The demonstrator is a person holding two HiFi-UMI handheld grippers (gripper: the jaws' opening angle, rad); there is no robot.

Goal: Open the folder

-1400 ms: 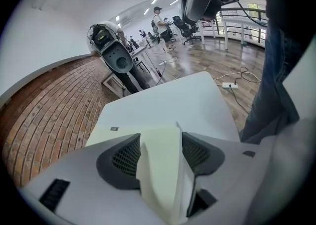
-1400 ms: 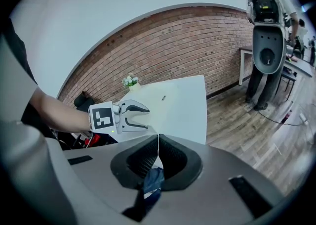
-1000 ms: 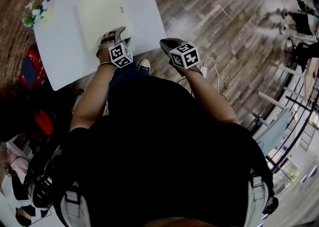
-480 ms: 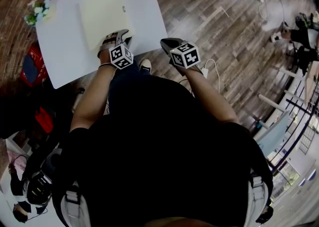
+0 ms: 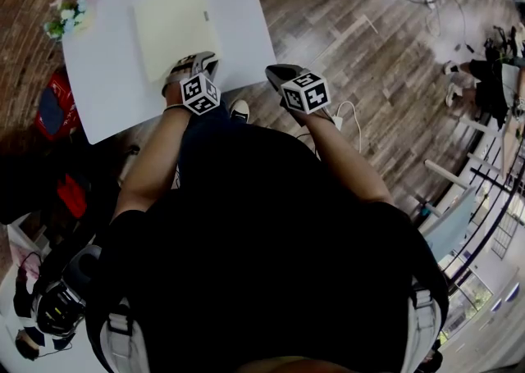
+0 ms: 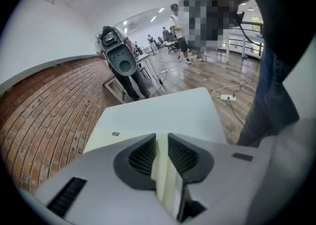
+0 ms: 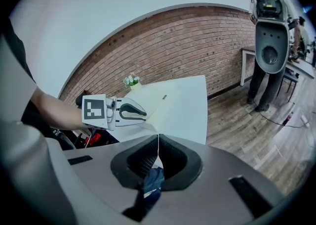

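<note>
A cream folder (image 5: 176, 25) lies closed on the white table (image 5: 107, 84). My left gripper (image 5: 195, 61) is at the folder's near edge. In the left gripper view its jaws (image 6: 162, 139) have just been closing, and the folder's cream edge (image 6: 165, 179) fills the gap between the pads. The folder's cover (image 6: 106, 139) stretches away to the left. My right gripper (image 5: 276, 75) hangs past the table's near right corner, over the floor. Its jaws (image 7: 158, 139) are shut with nothing between them. From there I see the left gripper (image 7: 134, 112) at the folder (image 7: 157, 106).
A small pot of flowers (image 5: 64, 17) stands at the table's far left corner. A red bag (image 5: 51, 109) lies on the floor to the left. A power strip with its cable (image 5: 338, 115) lies on the wood floor on the right. People stand in the background.
The left gripper's jaws have narrowed onto the folder's near edge. The right gripper has stayed where it was.
</note>
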